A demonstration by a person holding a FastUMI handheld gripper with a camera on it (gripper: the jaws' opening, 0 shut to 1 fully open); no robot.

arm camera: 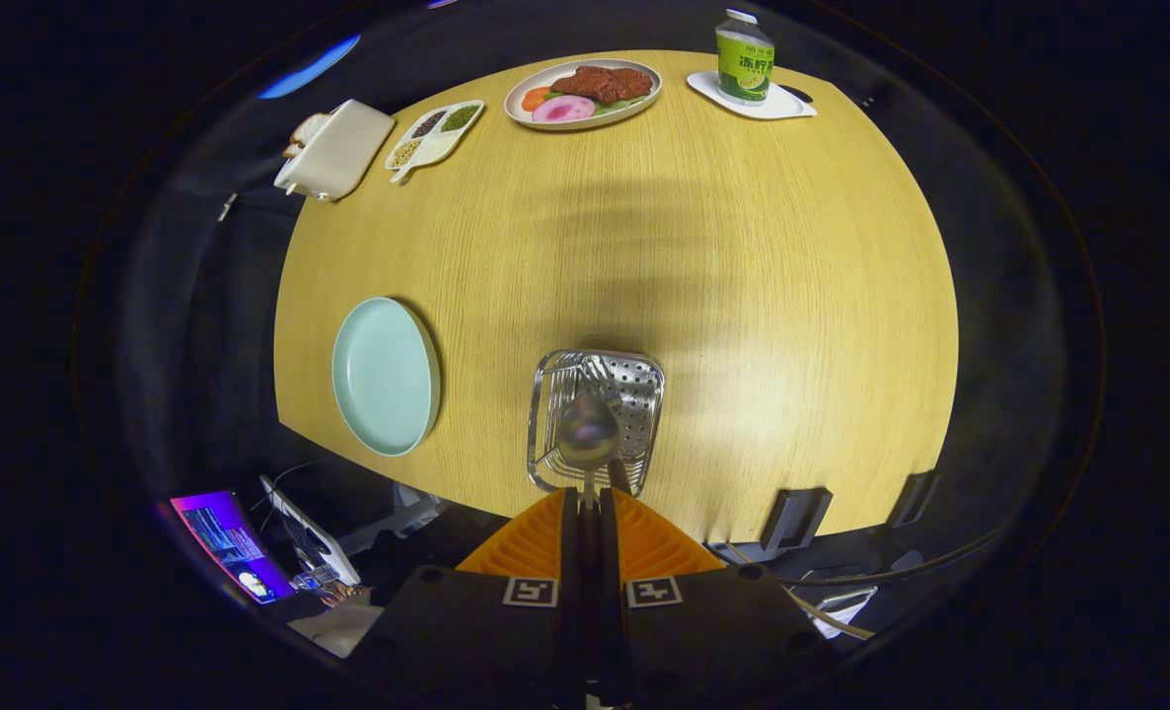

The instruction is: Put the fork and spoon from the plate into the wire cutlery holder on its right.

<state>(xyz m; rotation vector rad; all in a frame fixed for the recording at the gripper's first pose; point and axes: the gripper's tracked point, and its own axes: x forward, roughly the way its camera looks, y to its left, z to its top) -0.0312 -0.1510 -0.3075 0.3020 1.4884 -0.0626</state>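
My gripper (pixel 590 498) is shut on the handle of a metal spoon (pixel 587 434), whose bowl sticks out just ahead of the orange fingers (pixel 536 537). The spoon hangs directly over the wire cutlery holder (pixel 644 385), a shiny steel basket with a perforated wall, standing near the table's near edge. Another utensil handle, likely the fork (pixel 597 373), leans inside the holder. The pale green plate (pixel 385 375) lies to the left of the holder with nothing on it.
On the far side of the wooden table (pixel 743 247) are a plate of food (pixel 583 92), a drink bottle (pixel 744 57) on a white coaster, a divided dish (pixel 435 134) and a white toaster-like box (pixel 334 150). A lit screen (pixel 230 542) sits below the table's near-left edge.
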